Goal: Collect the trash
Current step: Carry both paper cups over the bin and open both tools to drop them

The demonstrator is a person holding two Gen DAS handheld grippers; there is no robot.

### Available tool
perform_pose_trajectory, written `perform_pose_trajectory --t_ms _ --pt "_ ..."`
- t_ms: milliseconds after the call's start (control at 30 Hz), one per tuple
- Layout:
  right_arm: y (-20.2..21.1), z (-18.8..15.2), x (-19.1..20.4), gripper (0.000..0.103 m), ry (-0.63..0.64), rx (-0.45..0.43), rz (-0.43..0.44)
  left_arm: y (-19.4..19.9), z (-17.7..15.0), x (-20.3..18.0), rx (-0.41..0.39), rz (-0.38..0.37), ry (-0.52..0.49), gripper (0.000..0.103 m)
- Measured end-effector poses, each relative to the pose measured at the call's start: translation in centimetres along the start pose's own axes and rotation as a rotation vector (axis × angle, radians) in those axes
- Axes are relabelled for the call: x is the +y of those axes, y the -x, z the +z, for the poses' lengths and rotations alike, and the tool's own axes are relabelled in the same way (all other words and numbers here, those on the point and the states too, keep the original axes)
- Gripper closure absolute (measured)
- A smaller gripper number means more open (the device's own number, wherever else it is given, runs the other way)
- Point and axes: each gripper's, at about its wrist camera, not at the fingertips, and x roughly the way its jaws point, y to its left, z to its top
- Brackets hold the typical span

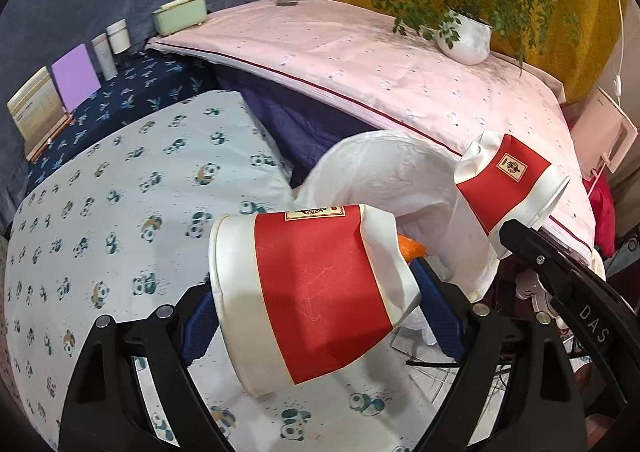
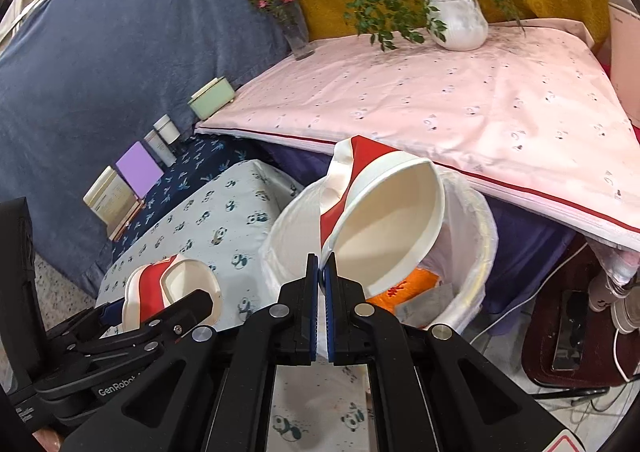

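Note:
My left gripper point(image 1: 316, 296) is shut on a crushed red and white paper cup point(image 1: 312, 292), held sideways above the panda-print cloth; this cup shows in the right wrist view point(image 2: 168, 292) at lower left. My right gripper point(image 2: 321, 272) is shut on the rim of a second red and white paper cup point(image 2: 384, 219), held tilted over the white-lined trash bin point(image 2: 472, 252). That second cup shows in the left wrist view point(image 1: 508, 187) at right, beside the bin liner point(image 1: 380, 171). Orange wrappers point(image 2: 404, 288) lie inside the bin.
A pink-covered table point(image 2: 460, 103) carries a white plant pot point(image 2: 460, 27) and a glass flower vase point(image 2: 298, 35). A green box point(image 2: 212, 97), white jars point(image 2: 166, 129) and cards point(image 2: 138, 169) stand at the back left. Cables and a chair point(image 2: 568, 332) are at right.

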Motion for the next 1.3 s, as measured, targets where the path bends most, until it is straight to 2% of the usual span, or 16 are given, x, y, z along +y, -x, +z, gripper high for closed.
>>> perform_pose_trajectory --t_ms 233,400,733,967,1300 --pt "-0.2 0.1 -2.1 0.1 -0.035 0.002 -0.022 -1.8 1.1 -1.3 0.011 -0.067 0.018 0.019" --pt "-0.7 0.2 -2.6 0.1 -0.045 0.009 -0.026 -2.7 2.2 -1.1 0.013 -0.107 0.067 0.016" --pt "-2.9 0.2 -2.5 0.1 -0.041 0.047 -0.019 -3.9 2.4 0.7 0.025 -0.079 0.101 0.016" --pt "-3.7 -0.2 -2.0 0.1 -0.029 0.06 -0.015 -2.0 -0.2 2.4 0.022 -0.069 0.082 0.015" --pt "-3.7 -0.6 -1.2 0.1 -0.01 0.064 -0.011 -4.6 -4.8 1.5 0.136 -0.035 -0.007 0.014"
